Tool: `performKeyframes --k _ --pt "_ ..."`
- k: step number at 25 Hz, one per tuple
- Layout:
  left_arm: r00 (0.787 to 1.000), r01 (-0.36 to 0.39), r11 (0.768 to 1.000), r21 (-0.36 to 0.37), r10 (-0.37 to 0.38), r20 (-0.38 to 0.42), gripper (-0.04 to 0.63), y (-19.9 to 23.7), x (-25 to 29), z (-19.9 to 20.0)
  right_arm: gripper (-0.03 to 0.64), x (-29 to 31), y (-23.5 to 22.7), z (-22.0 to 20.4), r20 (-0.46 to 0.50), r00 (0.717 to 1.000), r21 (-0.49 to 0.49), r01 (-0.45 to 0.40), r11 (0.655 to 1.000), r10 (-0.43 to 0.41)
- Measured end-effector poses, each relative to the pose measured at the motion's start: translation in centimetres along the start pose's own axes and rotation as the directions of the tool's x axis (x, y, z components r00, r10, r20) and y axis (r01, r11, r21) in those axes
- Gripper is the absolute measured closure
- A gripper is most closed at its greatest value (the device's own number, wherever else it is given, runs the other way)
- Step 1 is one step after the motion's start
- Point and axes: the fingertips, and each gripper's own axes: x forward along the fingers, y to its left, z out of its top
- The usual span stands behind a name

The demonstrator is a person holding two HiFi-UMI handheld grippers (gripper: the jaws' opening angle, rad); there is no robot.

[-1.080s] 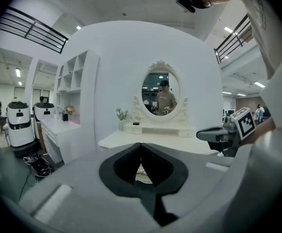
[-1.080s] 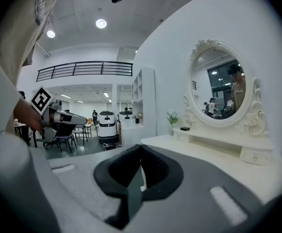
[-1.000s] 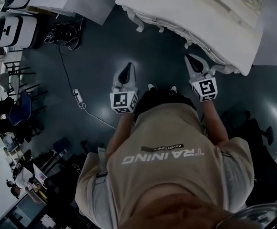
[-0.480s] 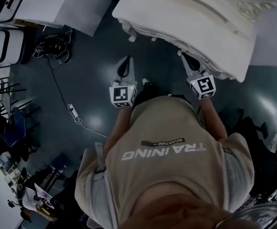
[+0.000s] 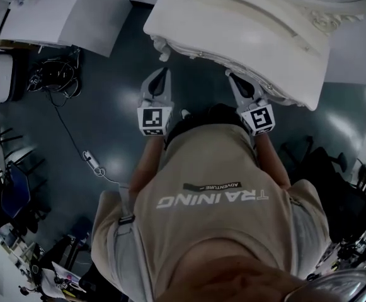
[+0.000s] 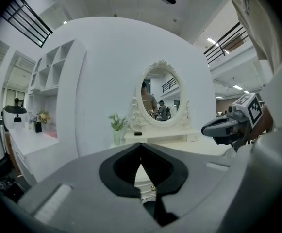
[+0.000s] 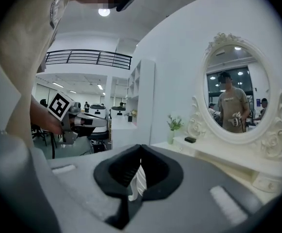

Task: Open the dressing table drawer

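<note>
The white dressing table (image 5: 245,36) fills the top of the head view, its carved front edge just ahead of both grippers. My left gripper (image 5: 162,74) points at the table's left front corner, its jaws shut on nothing. My right gripper (image 5: 233,77) is tucked under the front edge, also shut and empty. In the left gripper view the oval mirror (image 6: 161,93) and a flower vase (image 6: 116,130) stand on the table; a small gold knob (image 6: 153,189) shows below my left gripper (image 6: 141,147). In the right gripper view my right gripper (image 7: 141,149) faces the mirror (image 7: 235,91).
White desks (image 5: 50,11) stand at the upper left, with tangled cables (image 5: 57,77) and a power strip (image 5: 91,162) on the dark floor. Dark chairs (image 5: 6,187) are at the left, another dark chair (image 5: 334,187) at the right. A white shelf unit (image 6: 58,96) stands left of the table.
The person has stepped toward the dressing table. Both grippers have moved forward and now sit at its front edge; both stay shut.
</note>
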Motion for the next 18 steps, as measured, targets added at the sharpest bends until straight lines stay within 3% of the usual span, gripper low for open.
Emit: performKeyframes --k 3,8,18 --pt "1.0 0.014 1.0 0.001 -0.014 -0.014 0.588 0.3 1.8 -0.4 0.614 1.3 -0.9 -1.3 -0.044 0.999 0.038 0.01 0.999 -0.008" --pt "0.999 0.026 1.0 0.012 -0.026 -0.04 0.588 1.3 6.3 -0.1 0.614 4.2 -4.0 -2.1 -0.038 0.999 0.068 0.005 0.998 -0.002" --pt "0.995 0.059 0.991 0.117 -0.049 -0.089 0.588 3.0 20.3 4.0 0.614 10.6 -18.2 -0.5 0.042 0.997 0.088 0.062 0.994 -0.066"
